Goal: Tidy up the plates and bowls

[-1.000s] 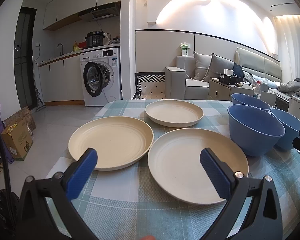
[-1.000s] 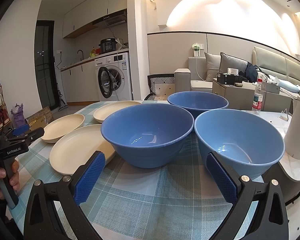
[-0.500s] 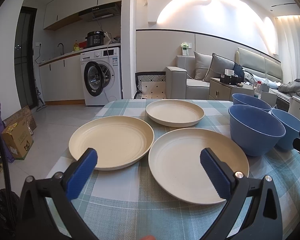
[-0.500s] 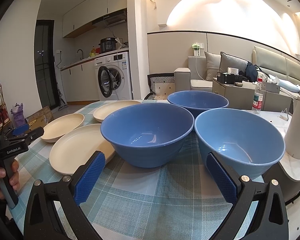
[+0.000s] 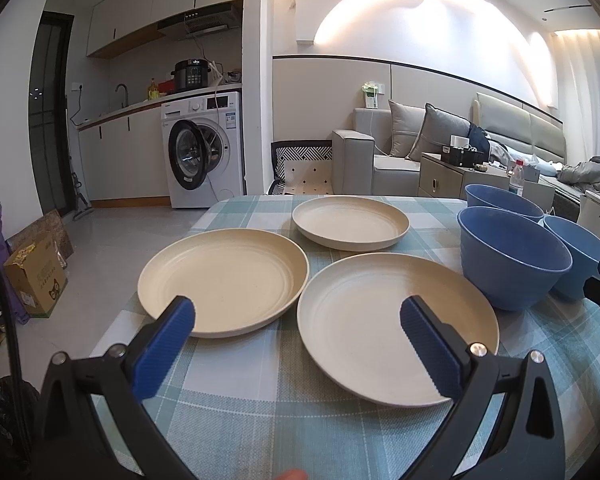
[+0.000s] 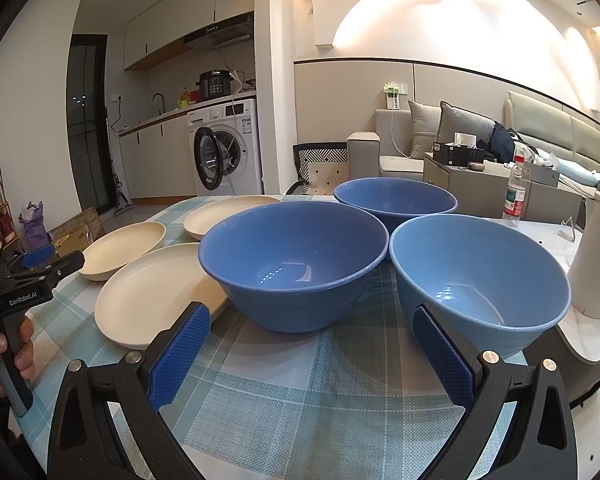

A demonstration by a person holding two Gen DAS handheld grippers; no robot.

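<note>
Left wrist view: the left gripper (image 5: 296,328) hangs low over the near edge of the checked tablecloth (image 5: 260,408), its blue-padded jaws wide apart and holding nothing. Three cream plates lie flat ahead of it: the left plate (image 5: 223,280) and the near plate (image 5: 398,328) almost touch at their rims, and the far plate (image 5: 350,221) sits just behind them. Three blue bowls cluster to the right; the nearest bowl (image 5: 512,258) stands just beside the near plate.

Right wrist view: the right gripper (image 6: 312,344) has its jaws spread wide and empty, facing the middle bowl (image 6: 296,256). The right bowl (image 6: 476,276) and the back bowl (image 6: 396,198) crowd close around it. A hand (image 6: 0,354) grips the other gripper's handle at the left edge.
</note>
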